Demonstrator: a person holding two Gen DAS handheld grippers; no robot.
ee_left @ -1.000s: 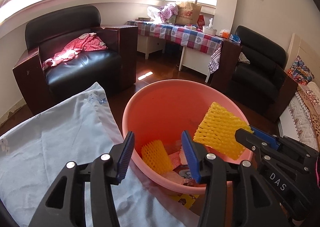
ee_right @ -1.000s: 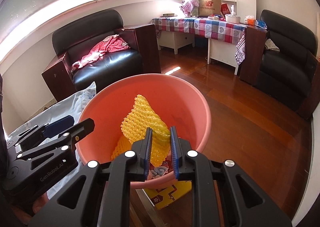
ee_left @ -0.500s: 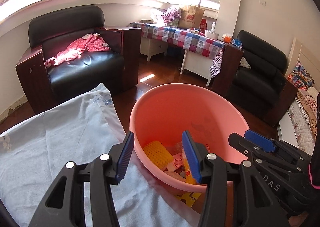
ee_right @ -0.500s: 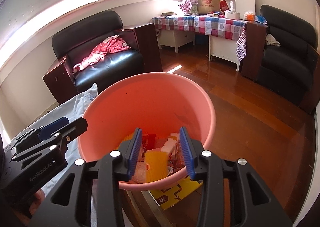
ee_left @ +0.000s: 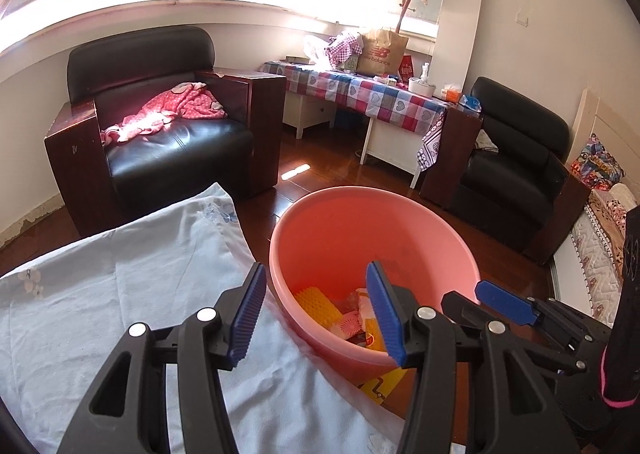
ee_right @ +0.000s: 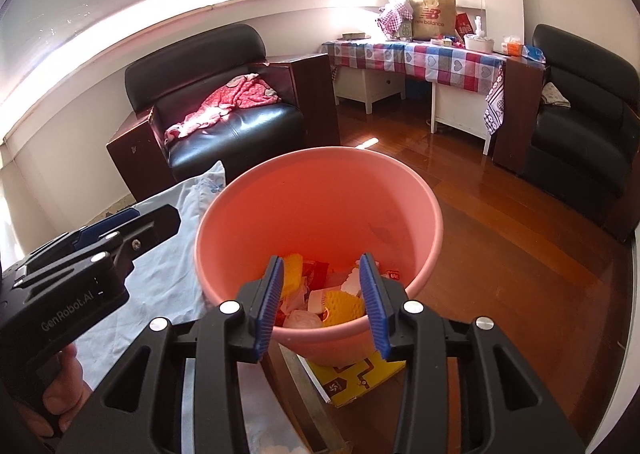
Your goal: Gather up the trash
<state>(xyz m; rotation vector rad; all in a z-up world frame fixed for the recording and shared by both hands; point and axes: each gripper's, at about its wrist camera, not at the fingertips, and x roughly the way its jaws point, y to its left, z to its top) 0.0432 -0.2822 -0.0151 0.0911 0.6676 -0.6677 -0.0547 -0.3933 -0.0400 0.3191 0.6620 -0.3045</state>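
Note:
A pink plastic basin (ee_left: pixel 372 230) (ee_right: pixel 320 190) stands on the floor beside a table with a pale blue cloth (ee_left: pixel 120 294) (ee_right: pixel 176 254). It holds several pieces of trash, among them yellow foam nets (ee_left: pixel 318 306) (ee_right: pixel 344 304) and wrappers. My left gripper (ee_left: pixel 316 310) is open and empty over the basin's near left rim. My right gripper (ee_right: pixel 324 300) is open and empty above the basin's near edge. Each gripper also shows in the other's view: the left (ee_right: pixel 120 226), the right (ee_left: pixel 504 302).
A yellow card or box (ee_right: pixel 356 378) lies under the basin's near side. A black armchair with a pink garment (ee_left: pixel 168 134) stands behind, a checked-cloth table (ee_left: pixel 372 94) at the back, another black armchair (ee_left: pixel 516 174) at the right, and a bed edge (ee_left: pixel 600 238) far right.
My right gripper opened and let go of the yellow foam net, which dropped into the basin. Both grippers have pulled back a little from the basin.

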